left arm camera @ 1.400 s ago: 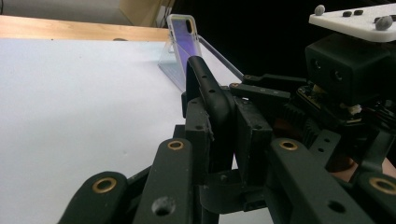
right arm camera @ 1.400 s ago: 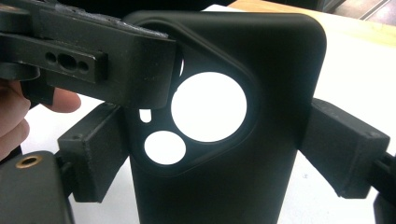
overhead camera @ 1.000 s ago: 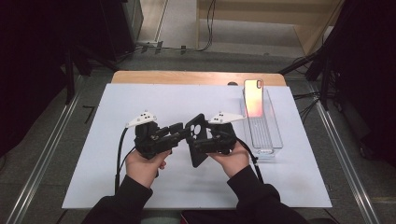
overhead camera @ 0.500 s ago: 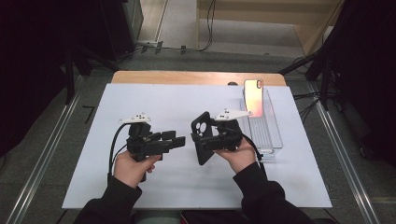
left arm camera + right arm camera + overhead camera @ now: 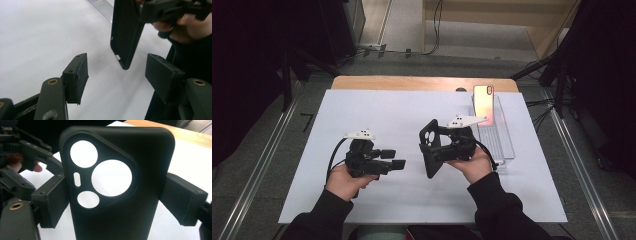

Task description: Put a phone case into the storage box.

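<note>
Now that the left gripper has let go and drawn back, its jaws just spread wide and empty, the phone case hangs upright in the right gripper alone, pinched across its edges, ready for the phone behind.

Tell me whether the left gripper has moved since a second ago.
Yes. The left gripper has drawn leftward and toward the table's near edge, away from the black phone case, its jaws just opening with nothing between them.
</note>
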### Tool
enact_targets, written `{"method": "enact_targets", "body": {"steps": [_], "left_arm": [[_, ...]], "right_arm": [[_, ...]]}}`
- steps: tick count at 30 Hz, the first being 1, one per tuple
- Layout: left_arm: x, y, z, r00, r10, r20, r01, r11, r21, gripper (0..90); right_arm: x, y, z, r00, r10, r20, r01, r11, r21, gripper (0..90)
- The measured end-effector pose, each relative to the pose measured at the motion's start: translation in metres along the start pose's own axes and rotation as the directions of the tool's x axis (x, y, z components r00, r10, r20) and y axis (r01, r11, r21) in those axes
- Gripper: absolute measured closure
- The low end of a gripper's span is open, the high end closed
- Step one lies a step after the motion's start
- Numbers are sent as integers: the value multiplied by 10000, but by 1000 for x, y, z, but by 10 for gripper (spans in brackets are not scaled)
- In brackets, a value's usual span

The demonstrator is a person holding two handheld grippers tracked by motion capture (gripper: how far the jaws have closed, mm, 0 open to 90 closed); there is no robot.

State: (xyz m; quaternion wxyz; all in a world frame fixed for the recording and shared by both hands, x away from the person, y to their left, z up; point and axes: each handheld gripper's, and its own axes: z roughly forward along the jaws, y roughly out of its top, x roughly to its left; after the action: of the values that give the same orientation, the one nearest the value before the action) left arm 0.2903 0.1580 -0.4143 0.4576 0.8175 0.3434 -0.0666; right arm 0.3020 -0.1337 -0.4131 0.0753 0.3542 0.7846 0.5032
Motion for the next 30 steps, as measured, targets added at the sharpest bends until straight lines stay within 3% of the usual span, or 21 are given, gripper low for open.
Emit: {"method": "enact_targets", "body": {"steps": [4,17,30], "left_arm": [[2,-4,2,9999,119,12,-120,9994,330,332],[14,-24,6,9962,834,264,-848,9946,597,332],[21,-38,-2,9971,713,260,-727,9957,576,332]], "right_arm": [[0,0,-4,9999,-84,-58,85,10000,21,118],[-4,-2,-17,9996,-234,-150,236,9996,162,118],[-9,7,-37,9995,-264,-164,265,9996,45,119]]}}
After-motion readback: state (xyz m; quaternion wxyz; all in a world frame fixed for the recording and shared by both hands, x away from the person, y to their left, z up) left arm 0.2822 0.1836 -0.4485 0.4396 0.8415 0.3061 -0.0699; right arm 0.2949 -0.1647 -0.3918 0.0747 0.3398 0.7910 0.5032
